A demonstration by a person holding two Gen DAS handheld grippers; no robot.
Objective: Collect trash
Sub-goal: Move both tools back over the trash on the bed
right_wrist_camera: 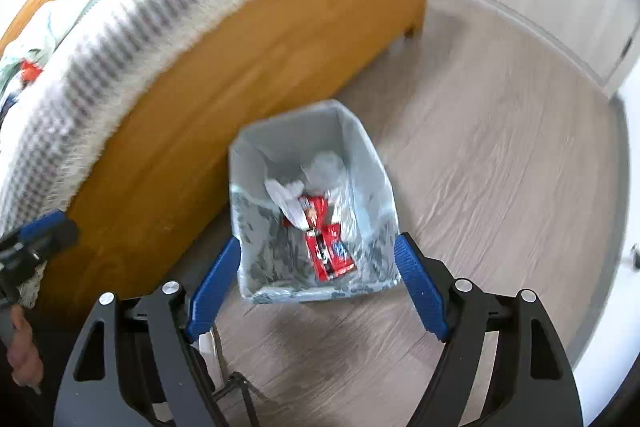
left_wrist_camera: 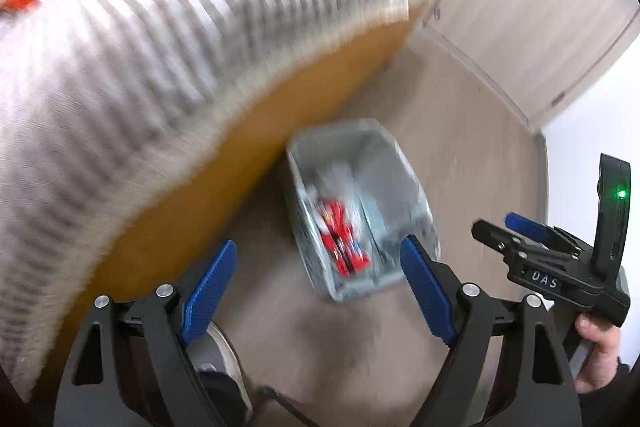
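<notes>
Trash fills the bottom of a small rectangular bin lined with a clear plastic bag (right_wrist_camera: 316,131): a red snack wrapper (right_wrist_camera: 330,251) and crumpled white paper (right_wrist_camera: 286,197). We see it standing on the wood-look floor (right_wrist_camera: 500,167), just beside the orange wooden bed frame (right_wrist_camera: 248,67). Our left gripper (left_wrist_camera: 320,287) and right gripper (right_wrist_camera: 316,283) hang above it, jaws apart and empty.

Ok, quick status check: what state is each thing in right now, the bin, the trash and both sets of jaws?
Bin: upright on the floor beside the bed frame, lined with a bag, open top.
Red wrapper: lying inside the bin.
White crumpled trash: inside the bin, next to the wrapper.
Left gripper: jaws open, nothing between them.
Right gripper: jaws open, nothing between them.
</notes>
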